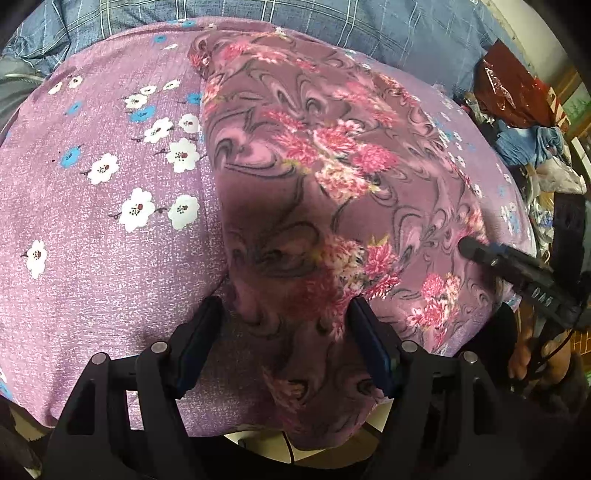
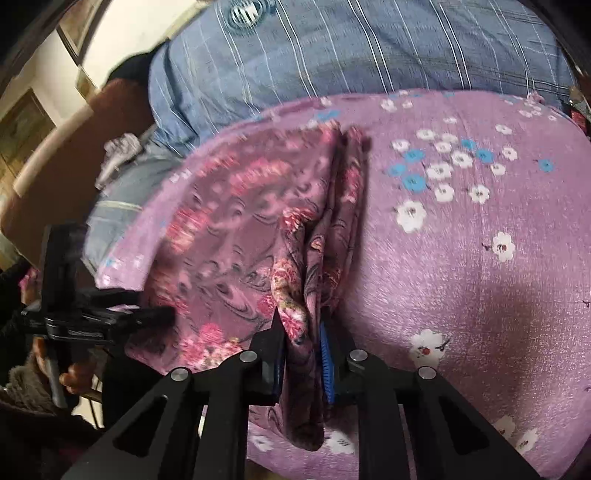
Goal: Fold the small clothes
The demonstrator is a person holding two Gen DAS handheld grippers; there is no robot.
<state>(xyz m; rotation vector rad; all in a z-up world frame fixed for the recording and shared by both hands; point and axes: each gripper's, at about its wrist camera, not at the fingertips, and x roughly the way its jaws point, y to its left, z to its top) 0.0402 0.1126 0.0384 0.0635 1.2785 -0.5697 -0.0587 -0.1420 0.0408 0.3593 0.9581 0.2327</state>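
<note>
A mauve garment [image 1: 314,166] with pink flowers and dark swirls lies on a purple sheet [image 1: 92,258] printed with white and blue blossoms. My left gripper [image 1: 284,304] hovers over the garment's near part, jaws wide apart, the cloth lying between the pads without being pinched. In the right wrist view the garment [image 2: 229,236] is doubled over, and my right gripper [image 2: 301,317] is shut on its bunched folded edge, which hangs down between the fingers. The right gripper [image 1: 467,245] shows at the garment's right side in the left wrist view. The left gripper [image 2: 166,314] appears at the left in the right wrist view.
A blue checked blanket [image 1: 369,29] lies behind the purple sheet. A red bag [image 1: 509,85] and a heap of blue clothes [image 1: 528,140] sit beyond the sheet's right edge. A brown padded frame [image 2: 74,147] and a hand [image 2: 74,376] show at the left.
</note>
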